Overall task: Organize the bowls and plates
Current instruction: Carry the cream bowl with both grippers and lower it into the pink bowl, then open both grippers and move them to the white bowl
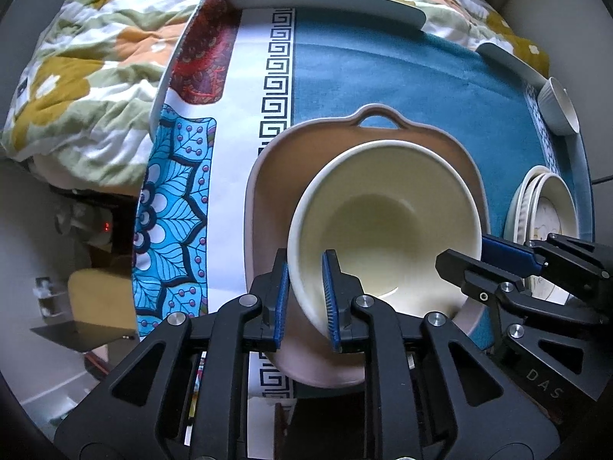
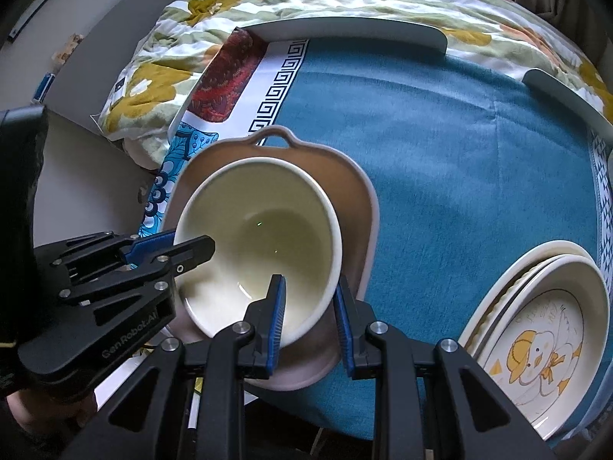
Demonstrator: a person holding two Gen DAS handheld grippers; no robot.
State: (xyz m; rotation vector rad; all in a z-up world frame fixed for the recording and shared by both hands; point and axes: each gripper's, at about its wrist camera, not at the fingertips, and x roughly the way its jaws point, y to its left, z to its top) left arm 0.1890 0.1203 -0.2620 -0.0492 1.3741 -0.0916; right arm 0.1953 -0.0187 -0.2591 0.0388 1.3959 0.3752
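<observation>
A large cream bowl (image 1: pixel 387 222) sits inside a pink handled dish (image 1: pixel 276 176) on the blue cloth. My left gripper (image 1: pixel 304 299) straddles the bowl's near left rim, one pad inside and one outside, seemingly shut on it. My right gripper (image 2: pixel 308 320) straddles the bowl's (image 2: pixel 264 230) near right rim the same way; a small gap shows at its outer pad. The pink dish (image 2: pixel 360 207) shows under the bowl in the right wrist view. Each gripper shows in the other's view: the right (image 1: pixel 494 257), the left (image 2: pixel 168 245).
A stack of cream plates (image 2: pixel 536 306), the top one with a duck picture, lies at the right (image 1: pixel 544 207). A small white ribbed bowl (image 1: pixel 559 107) stands at the far right. Grey tray walls (image 1: pixel 322 0) edge the cloth, with a floral quilt (image 1: pixel 88 88) behind.
</observation>
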